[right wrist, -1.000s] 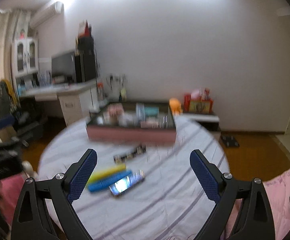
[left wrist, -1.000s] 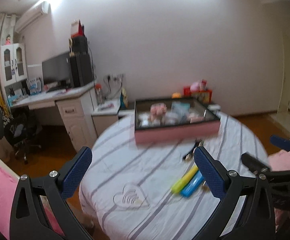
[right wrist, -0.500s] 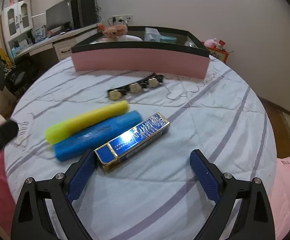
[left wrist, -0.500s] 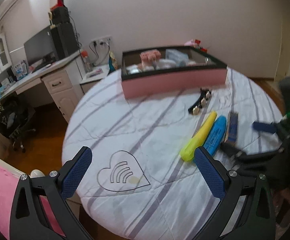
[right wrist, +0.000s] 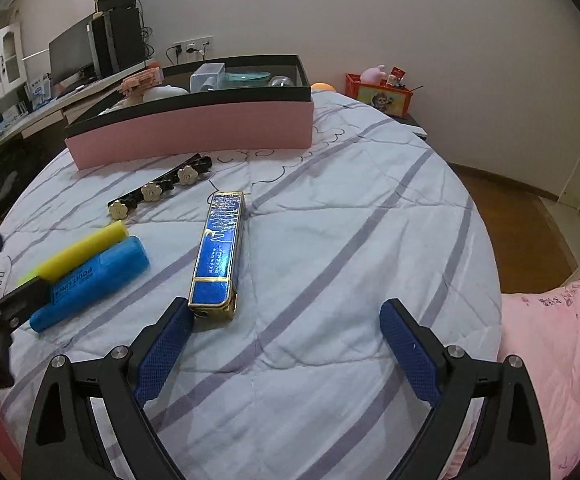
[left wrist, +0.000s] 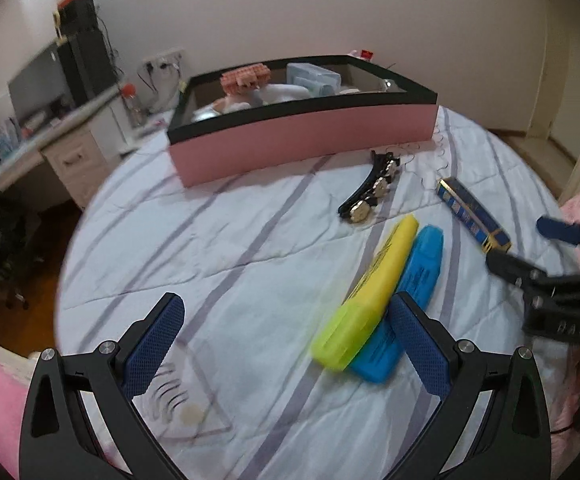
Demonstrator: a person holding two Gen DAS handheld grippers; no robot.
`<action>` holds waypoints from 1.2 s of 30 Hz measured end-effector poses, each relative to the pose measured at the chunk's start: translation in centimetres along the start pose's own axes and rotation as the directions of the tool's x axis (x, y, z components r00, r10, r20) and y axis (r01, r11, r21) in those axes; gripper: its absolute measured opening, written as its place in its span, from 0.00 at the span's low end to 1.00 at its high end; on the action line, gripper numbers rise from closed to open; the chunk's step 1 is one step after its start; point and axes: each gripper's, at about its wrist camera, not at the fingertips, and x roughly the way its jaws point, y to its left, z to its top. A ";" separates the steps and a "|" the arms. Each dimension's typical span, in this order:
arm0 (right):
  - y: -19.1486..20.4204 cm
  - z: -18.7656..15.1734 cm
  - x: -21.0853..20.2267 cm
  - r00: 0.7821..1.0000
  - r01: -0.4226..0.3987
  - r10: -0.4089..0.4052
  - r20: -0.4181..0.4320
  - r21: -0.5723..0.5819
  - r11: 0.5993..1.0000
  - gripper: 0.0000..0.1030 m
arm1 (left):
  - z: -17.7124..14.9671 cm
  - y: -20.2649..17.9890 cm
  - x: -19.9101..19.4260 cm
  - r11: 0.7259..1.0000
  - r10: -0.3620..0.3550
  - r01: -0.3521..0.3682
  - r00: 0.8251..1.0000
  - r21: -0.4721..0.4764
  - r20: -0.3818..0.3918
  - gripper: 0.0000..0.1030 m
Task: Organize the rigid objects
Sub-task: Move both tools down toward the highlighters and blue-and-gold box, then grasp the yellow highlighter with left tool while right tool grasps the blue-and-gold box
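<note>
Left wrist view: left claw (left wrist: 286, 336) is held apart, empty, beside the yellow marker (left wrist: 365, 304) and blue marker (left wrist: 405, 300) on the bed (left wrist: 210, 240).
Right wrist view: right claw (right wrist: 286, 344) is spread, empty; blue case (right wrist: 220, 252) lies at its left finger.
Risk: the case could be nudged aside unless centred.

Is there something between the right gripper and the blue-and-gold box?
Nothing visible. The blue-and-gold box lies just ahead of the open right gripper, its near end by the left jaw, only bedspread between.
</note>
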 end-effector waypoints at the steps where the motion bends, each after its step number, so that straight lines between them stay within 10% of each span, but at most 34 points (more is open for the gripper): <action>1: -0.1 0.1 0.1 1.000 -0.003 0.003 0.000 -0.001 1.000 0.93 | 0.2 0.2 0.3 1.000 -0.023 0.023 1.000 -0.016 -0.011 1.00; 11: -0.3 0.8 1.0 1.000 -0.012 0.012 -0.002 -0.003 1.000 0.93 | 1.4 0.7 2.9 0.998 -0.030 0.027 0.998 -0.062 -0.051 0.98; 19: 0.3 1.8 0.7 0.999 -0.044 0.044 0.023 -0.012 0.999 0.93 | 0.6 2.4 1.9 0.989 0.103 -0.104 0.995 -0.110 -0.008 0.40; 25: 1.9 3.3 1.9 0.998 -0.053 0.054 0.010 -0.064 0.997 0.93 | 1.3 2.7 2.3 0.994 0.032 -0.032 0.999 -0.102 -0.007 0.38; 36: 2.1 3.1 2.6 0.995 -0.101 0.101 -0.006 -0.116 0.988 0.20 | 1.9 1.0 2.7 1.000 -0.009 0.009 1.000 -0.016 0.000 0.25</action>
